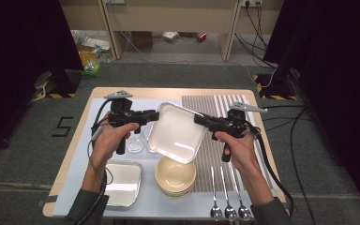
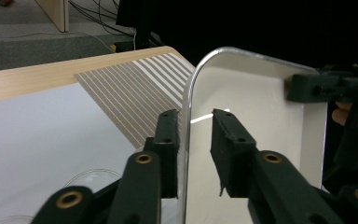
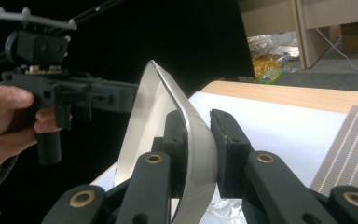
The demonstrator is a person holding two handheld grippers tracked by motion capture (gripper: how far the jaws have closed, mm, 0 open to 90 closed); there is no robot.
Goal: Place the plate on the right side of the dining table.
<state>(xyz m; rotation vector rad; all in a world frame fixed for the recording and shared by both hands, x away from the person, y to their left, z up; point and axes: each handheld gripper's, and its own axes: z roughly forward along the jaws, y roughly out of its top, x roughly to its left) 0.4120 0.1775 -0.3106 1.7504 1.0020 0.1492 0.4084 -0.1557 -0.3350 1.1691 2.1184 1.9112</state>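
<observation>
2 grippers meeting on 1 metal tray [image 1: 177,132], held tilted above table at centre of high view. You are gripping tray's right rim with right gripper [image 1: 199,118], jaws clamped over the rolled edge. Left gripper [image 1: 154,115] at tray's upper-left corner: jaws standing apart, rim [image 2: 186,116] between pads, right pad clear of it, so no grip there. Tray's long axis running upper left to lower right. Left gripper view showing that gap; high view hiding it. Right gripper view showing clamp on tray edge [image 3: 191,140].
</observation>
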